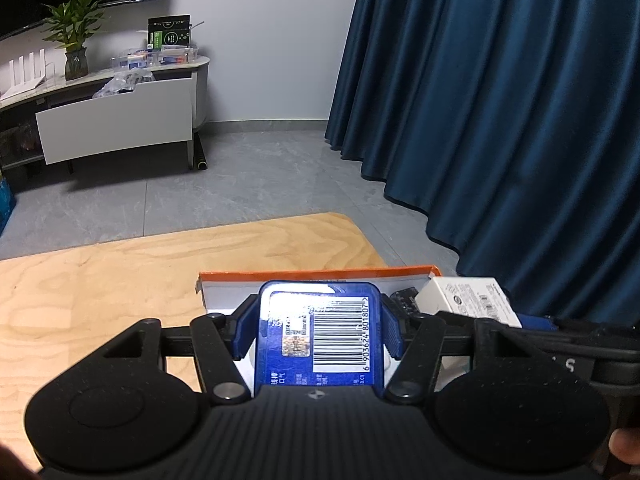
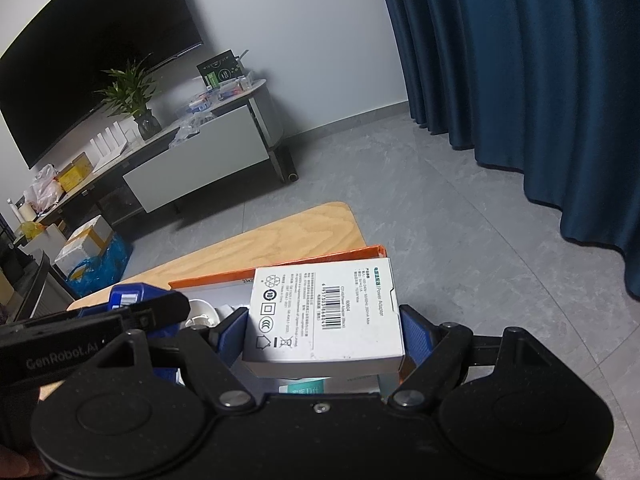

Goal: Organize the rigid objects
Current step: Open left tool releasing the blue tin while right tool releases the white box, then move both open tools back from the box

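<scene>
blue curtains [image 1: 500, 120] fill the right of the room, grey floor tiles [image 1: 260, 176] run to a tv stand [image 1: 120, 120] with a plant [image 1: 74, 32] on it, and close to you is the wood table [image 1: 100, 280]. at its far right corner sits an orange tray [image 1: 320, 274], orange-rimmed and pale inside, and both your loads hang over it; that looks like where they are meant to go.

your right gripper [image 2: 322, 334] is clamped on a white box [image 2: 326, 316], a power adapter carton. its blue pads [image 2: 416, 338] press the two long sides, so the long axis runs straight away from you along the fingers, with the barcode face up. it sits over the tray's right part, above a teal-labelled pack that is mostly hidden. holding it by the narrow span leaves the ends free to slide down into the tray.

your left gripper [image 1: 318, 330] is clamped on a blue pack [image 1: 320, 332], smaller, barcode side up. its long axis also points away from you, the far end tipped down toward the tray's left half. in the right wrist view this gripper comes in from the left, just beside the white box, so watch that the two do not knock as you lower them.
</scene>
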`<state>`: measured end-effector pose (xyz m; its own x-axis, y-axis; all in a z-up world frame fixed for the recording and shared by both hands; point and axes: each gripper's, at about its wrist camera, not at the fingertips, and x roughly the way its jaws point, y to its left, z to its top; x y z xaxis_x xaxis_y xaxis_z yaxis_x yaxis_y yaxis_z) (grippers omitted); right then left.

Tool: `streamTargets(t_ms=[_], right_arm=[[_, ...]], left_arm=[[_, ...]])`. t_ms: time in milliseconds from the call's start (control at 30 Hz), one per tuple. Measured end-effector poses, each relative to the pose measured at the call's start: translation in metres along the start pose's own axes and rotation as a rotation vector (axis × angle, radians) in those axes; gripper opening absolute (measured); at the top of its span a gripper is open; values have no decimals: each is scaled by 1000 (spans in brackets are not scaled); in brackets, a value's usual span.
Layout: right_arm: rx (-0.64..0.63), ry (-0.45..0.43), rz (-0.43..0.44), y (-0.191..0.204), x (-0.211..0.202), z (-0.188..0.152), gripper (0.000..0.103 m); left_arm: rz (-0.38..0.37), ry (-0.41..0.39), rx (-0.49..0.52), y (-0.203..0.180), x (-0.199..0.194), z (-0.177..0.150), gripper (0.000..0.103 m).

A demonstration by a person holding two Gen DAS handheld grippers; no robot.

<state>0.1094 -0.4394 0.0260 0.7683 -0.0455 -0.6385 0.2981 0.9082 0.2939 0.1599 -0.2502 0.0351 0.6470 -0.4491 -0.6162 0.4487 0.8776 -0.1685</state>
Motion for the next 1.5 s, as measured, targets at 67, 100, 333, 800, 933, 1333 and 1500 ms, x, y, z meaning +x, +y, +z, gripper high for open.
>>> streamTargets(t_ms=[67, 100, 333, 800, 933, 1333, 1500], right_arm=[[4, 1, 13, -2, 1, 1, 95], [7, 1, 16, -2, 1, 0, 96], [36, -43, -26, -8, -15, -8, 97], [8, -77, -32, -9, -51, -26, 97], [-26, -84, -32, -2, -66, -35, 97], [-88, -73, -15, 9, -119, -80, 98], [-96, -68, -15, 11, -137, -100, 98]], left_arm=[[-6, 1, -8, 1, 2, 1, 61], [-8, 0, -9, 2, 3, 2, 61], [-44, 2, 7, -4, 11, 5, 61], [-63, -3, 5, -11, 1, 2, 85], [-44, -23, 3, -13, -23, -2, 92], [95, 9, -2, -31, -95, -57, 103], [153, 47, -1, -31, -111, -81, 103]])
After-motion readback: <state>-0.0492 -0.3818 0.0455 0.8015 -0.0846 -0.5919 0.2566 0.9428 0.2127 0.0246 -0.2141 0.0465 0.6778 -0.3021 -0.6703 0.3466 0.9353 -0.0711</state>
